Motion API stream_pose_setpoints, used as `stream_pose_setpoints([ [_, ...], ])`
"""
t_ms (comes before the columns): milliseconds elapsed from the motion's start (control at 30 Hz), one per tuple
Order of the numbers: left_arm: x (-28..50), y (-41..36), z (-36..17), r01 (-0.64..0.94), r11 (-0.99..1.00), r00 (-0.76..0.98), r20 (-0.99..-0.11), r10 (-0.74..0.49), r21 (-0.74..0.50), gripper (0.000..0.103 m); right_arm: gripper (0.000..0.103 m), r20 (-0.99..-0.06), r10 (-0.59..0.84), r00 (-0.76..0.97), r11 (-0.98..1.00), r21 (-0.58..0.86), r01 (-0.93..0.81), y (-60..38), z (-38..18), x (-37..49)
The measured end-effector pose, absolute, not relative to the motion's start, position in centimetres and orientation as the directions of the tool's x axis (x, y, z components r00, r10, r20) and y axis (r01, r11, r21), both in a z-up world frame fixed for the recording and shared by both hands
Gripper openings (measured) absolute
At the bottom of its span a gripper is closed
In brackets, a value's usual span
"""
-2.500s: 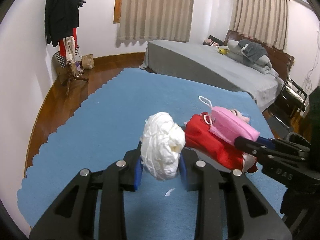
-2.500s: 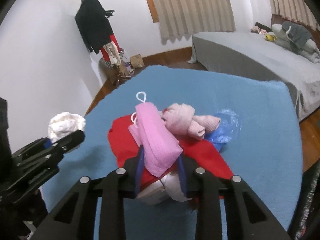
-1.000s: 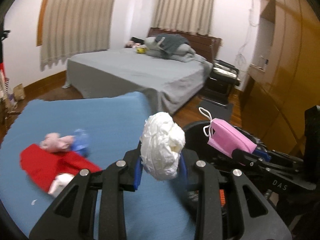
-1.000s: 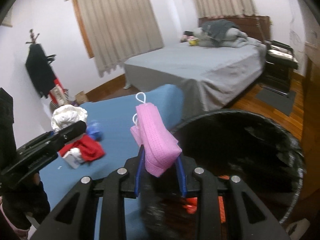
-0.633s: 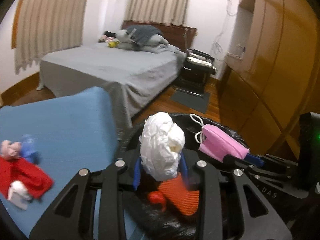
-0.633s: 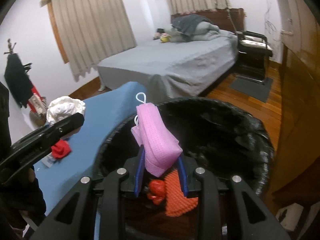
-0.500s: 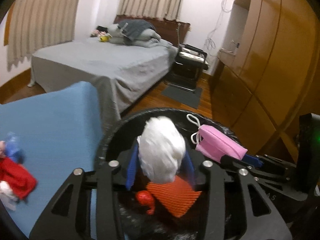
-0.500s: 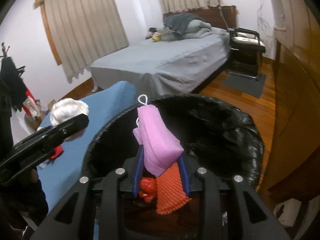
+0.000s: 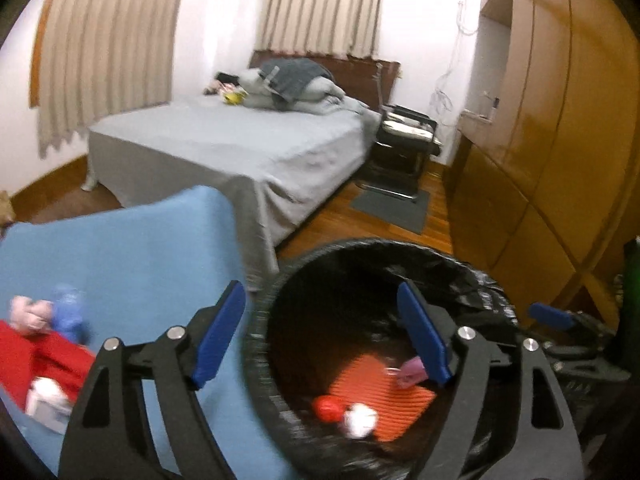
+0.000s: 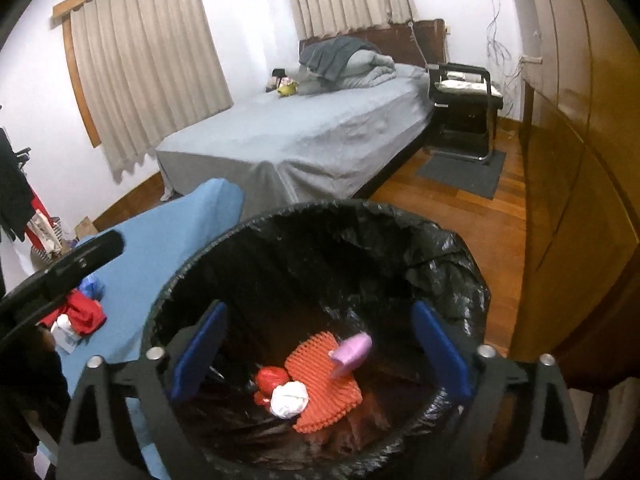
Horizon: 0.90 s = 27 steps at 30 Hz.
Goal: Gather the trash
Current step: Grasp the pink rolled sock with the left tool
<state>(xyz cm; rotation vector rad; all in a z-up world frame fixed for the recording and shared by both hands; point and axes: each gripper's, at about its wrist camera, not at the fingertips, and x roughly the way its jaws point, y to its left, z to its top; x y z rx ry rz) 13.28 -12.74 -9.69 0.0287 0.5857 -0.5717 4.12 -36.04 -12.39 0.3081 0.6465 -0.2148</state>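
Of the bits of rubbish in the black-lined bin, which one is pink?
The small pink face mask, at the far edge of the orange knitted mesh. The crumpled wad is white and the lump beside it red.

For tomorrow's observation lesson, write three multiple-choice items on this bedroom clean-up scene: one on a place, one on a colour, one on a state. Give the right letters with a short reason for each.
1. Where is the white paper wad?
A. in the left gripper
B. inside the black-lined bin
C. on the bed

2. What colour is the netted item under the wad?
A. orange
B. green
C. grey

3. How do both grippers stand?
A. both shut on trash
B. one open, one shut
C. both open, holding nothing

Answers:
1 B: the wad lies at the bin's bottom beside the pink mask.
2 A: the netting is plainly orange.
3 C: the left gripper and the right gripper each show their blue pads spread wide with nothing between them.
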Motion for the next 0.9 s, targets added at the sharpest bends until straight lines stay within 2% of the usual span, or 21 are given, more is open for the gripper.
stream_pose_setpoints([
  [200,12.9,-7.2,-8.2,0.412,0.908,0.769,-0.508,-0.389,-0.073,0.086,0.097,-0.605,-0.04,0.795,0.953,0.215,0.212,-32.8,-11.6,6.1],
  [600,13.4,6.2,-7.7,0.119,0.993,0.854,-0.508,-0.113,-0.02,0.086,0.097,-0.571,0.132,0.81,0.981,0.192,-0.026,-22.1,-10.7,12.7],
  [767,15.5,9.3,-8.2,0.067,0.997,0.851,-0.52,-0.072,-0.027,0.086,0.097,-0.566,0.176,0.806,0.979,0.182,-0.086,-18.4,-11.0,15.3],
  [900,17.9,10.0,-9.2,0.061,0.996,0.834,-0.544,-0.09,-0.071,0.084,0.097,-0.566,0.188,0.802,0.978,0.183,-0.1,-16.8,-11.3,17.5],
])
